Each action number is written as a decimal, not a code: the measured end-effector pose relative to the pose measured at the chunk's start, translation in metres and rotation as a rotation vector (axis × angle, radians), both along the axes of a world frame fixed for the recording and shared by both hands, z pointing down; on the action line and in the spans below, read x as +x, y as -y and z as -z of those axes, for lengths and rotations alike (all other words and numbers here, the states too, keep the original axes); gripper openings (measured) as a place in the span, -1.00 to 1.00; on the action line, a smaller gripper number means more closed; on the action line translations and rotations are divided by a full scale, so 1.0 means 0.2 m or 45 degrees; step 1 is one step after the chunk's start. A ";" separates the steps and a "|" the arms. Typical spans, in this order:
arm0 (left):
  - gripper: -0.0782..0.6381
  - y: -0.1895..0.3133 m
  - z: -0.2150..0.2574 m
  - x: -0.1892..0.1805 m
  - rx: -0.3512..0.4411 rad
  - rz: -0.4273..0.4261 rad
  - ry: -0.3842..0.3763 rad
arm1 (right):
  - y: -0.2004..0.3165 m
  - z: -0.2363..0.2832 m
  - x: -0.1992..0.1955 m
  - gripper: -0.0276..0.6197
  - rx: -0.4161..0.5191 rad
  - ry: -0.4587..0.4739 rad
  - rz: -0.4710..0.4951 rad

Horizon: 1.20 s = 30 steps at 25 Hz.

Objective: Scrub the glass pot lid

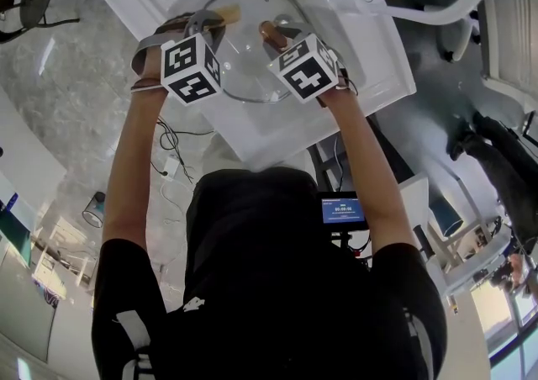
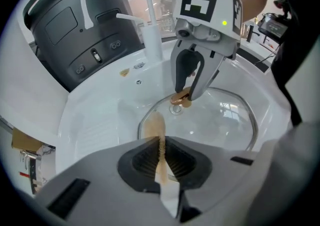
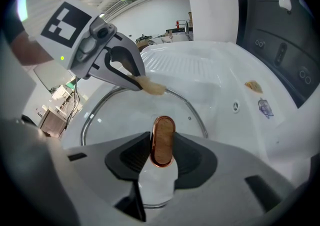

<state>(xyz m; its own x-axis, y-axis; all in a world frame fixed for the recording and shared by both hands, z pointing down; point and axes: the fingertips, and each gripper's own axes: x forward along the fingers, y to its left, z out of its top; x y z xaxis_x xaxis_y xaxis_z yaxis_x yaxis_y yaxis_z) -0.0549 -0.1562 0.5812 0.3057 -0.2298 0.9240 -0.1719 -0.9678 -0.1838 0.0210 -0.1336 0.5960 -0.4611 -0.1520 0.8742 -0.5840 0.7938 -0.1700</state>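
Clamping the copper-rimmed knob [image 3: 163, 139] at the lower middle of the right gripper view, the right tool [image 3: 162, 156] steadies the glass pot lid [image 3: 125, 115] in the white sink [image 3: 210, 70], probably so that it cannot slide under scrubbing. The left tool [image 2: 161, 154] pinches a thin tan scrub pad [image 2: 154, 127] edge-on, and the pad's tip reaches the lid's left rim at the centre of the left gripper view.

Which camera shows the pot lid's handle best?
The right gripper view: the handle fills the middle, clamped in the right claw. The left gripper view shows it small, partly under that claw; the head view shows only a brown end.
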 end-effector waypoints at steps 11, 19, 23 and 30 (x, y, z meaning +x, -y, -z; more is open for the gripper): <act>-0.73 -0.03 -0.07 0.01 -0.075 -0.070 0.050 | 0.01 0.00 0.00 -0.53 -0.007 0.004 0.002; -0.73 -0.04 -0.07 0.01 -0.122 -0.060 0.048 | 0.00 0.00 0.00 -0.53 -0.008 0.010 0.003; -0.73 -0.06 -0.06 0.01 -0.120 -0.060 0.041 | 0.00 0.00 0.00 -0.53 -0.006 0.012 0.003; -0.73 -0.14 -0.03 0.04 -0.147 -0.063 0.019 | 0.00 0.00 0.01 -0.53 -0.011 0.012 0.001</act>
